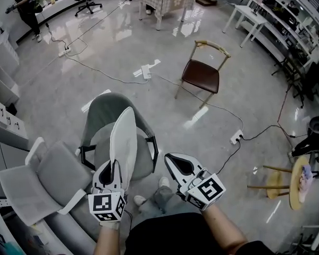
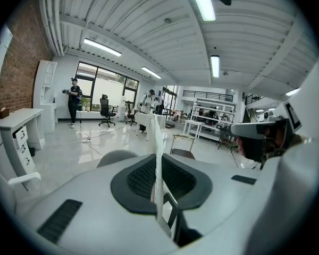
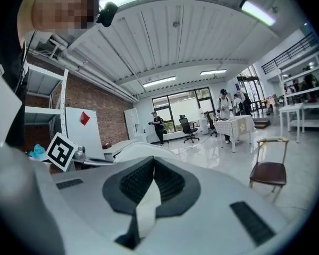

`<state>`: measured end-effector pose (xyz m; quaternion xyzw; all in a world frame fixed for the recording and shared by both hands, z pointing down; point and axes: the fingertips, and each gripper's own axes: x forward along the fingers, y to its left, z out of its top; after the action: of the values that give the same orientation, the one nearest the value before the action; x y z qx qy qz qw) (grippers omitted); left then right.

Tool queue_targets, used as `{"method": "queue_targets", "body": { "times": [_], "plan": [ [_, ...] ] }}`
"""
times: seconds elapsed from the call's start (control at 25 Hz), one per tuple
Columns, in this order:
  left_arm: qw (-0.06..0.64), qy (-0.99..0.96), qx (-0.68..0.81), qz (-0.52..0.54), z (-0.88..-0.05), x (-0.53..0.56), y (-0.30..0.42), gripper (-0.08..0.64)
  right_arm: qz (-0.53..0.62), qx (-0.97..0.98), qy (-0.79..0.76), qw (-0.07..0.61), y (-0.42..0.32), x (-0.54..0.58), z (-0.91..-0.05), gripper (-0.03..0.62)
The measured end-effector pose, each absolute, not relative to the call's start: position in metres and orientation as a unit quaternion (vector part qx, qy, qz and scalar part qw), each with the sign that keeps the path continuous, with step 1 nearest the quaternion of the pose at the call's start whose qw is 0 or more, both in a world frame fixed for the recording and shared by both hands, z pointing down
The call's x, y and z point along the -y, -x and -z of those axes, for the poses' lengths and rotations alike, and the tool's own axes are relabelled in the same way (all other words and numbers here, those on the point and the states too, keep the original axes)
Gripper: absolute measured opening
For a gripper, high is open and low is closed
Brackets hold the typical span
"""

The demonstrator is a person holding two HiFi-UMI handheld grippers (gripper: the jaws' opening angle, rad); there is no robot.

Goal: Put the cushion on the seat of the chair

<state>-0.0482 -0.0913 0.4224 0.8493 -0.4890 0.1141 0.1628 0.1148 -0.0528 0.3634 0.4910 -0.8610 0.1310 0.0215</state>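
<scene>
Cushion [image 1: 123,137] clamped in left hand-held gripper [image 1: 112,169], edge-on in its view | right hand-held gripper [image 1: 173,161] together, seemingly empty

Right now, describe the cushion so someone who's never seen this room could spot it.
Find the grey armchair with black armrests near the head view's lower left. Over its seat, the left tongs pinch the cushion: a thin white pad held on edge, unlike the grey chairs around it.
</scene>
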Motion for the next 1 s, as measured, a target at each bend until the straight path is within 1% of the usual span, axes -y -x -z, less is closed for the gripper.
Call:
{"method": "queue_targets", "body": {
  "times": [0.24,0.56,0.76,0.88,1.0],
  "plan": [
    [0.171,-0.846,0.488,-0.131,-0.446,0.103,0.032,0.037,-0.132,0.857,-0.497,0.011,-0.126,0.06,-0.363,0.011],
    [0.205,-0.835,0.493,-0.134,-0.482,0.12,0.015,0.037,-0.151,0.848,-0.507,0.029,-0.141,0.061,-0.381,0.011],
    [0.226,-0.821,0.506,-0.134,-0.5,0.13,0.006,0.037,-0.164,0.845,-0.505,0.067,-0.149,0.056,-0.398,0.011],
    [0.237,-0.814,0.513,-0.131,-0.511,0.133,-0.002,0.038,-0.165,0.844,-0.507,0.055,-0.153,0.057,-0.396,0.011],
    [0.251,-0.808,0.518,-0.124,-0.519,0.135,-0.013,0.038,-0.172,0.841,-0.508,0.073,-0.162,0.054,-0.406,0.011]
  ]
}}
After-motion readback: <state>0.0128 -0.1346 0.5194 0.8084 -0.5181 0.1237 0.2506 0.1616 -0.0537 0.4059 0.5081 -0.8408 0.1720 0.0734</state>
